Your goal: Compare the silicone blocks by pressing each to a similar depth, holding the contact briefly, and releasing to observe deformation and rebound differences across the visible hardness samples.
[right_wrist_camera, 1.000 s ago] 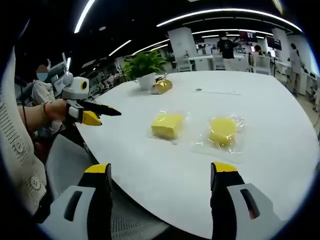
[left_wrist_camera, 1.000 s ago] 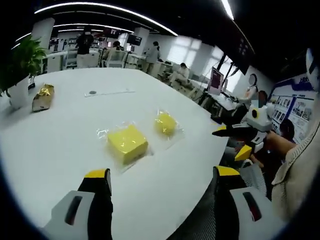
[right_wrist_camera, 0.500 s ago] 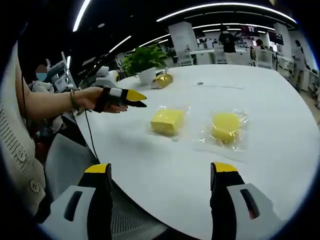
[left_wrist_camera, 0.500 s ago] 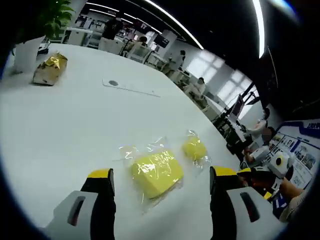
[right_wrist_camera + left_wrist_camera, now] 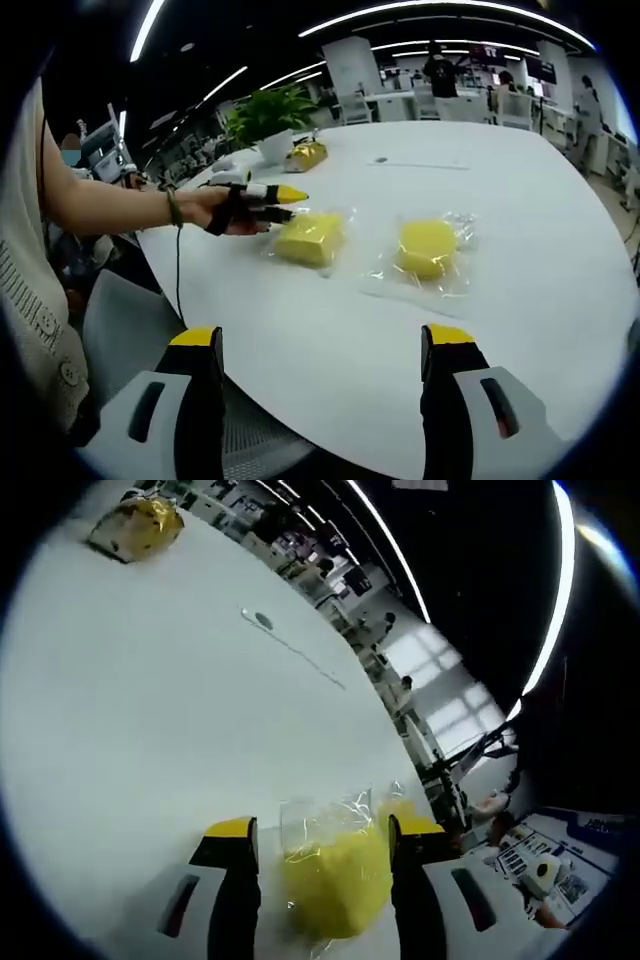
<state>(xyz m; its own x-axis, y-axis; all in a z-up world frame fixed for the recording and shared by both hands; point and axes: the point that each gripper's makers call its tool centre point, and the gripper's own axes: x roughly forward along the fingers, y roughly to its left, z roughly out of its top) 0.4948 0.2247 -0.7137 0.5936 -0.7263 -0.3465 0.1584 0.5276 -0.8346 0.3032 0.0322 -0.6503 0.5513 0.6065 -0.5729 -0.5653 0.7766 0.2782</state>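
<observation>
Left gripper (image 5: pixel 322 842) released, jaws spread either side of bagged square yellow block (image 5: pixel 335 880) on white table (image 5: pixel 150 720). Right gripper (image 5: pixel 325 345) released, hovering near table edge; round block (image 5: pixel 425 247) to right.

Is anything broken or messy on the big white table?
Nothing looks broken or spilled. The square yellow silicone block and the round yellow silicone block lie flat in clear crinkly bags on the white table. The left gripper reaches toward the square one.

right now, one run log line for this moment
left gripper: open, jaws either side of bagged square yellow silicone block | right gripper: open, above white table | bagged round yellow silicone block: untouched
</observation>
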